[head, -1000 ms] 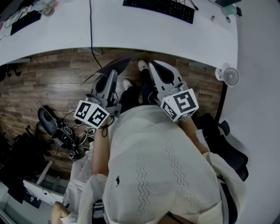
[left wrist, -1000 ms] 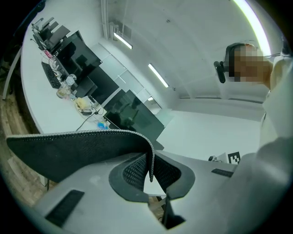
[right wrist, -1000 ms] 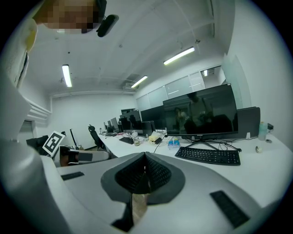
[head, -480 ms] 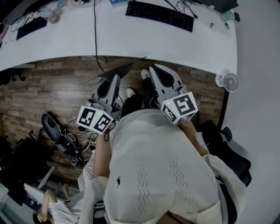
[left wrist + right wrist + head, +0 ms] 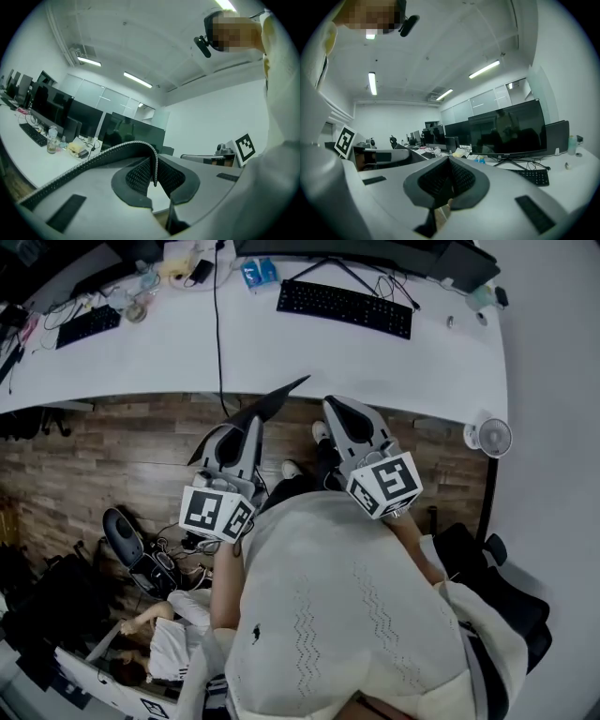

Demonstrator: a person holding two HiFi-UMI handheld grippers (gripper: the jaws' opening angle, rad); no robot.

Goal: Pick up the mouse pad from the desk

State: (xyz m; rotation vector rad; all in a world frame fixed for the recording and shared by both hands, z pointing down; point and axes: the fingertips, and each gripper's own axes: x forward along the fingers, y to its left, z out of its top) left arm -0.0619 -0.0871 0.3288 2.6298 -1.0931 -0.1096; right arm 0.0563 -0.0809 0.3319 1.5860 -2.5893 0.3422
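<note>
Both have risen beside the bench point(image 5: 281, 348): left gripper point(image 5: 251, 424) fingers pinch the mouse pad point(image 5: 270, 400); right gripper point(image 5: 337, 412) fingers closed, empty.

You get no readable words, brand names or numbers in any of these views. The only signs are the black-and-white square patterns on the left-hand cube point(image 5: 216, 512) and the right-hand cube point(image 5: 384, 486), below the middle of the head view; they carry no letters or digits. The keyboard point(image 5: 345, 307) at the upper centre shows keys too small to read, and any print on the blue box point(image 5: 258, 275) beside it is too small as well.
</note>
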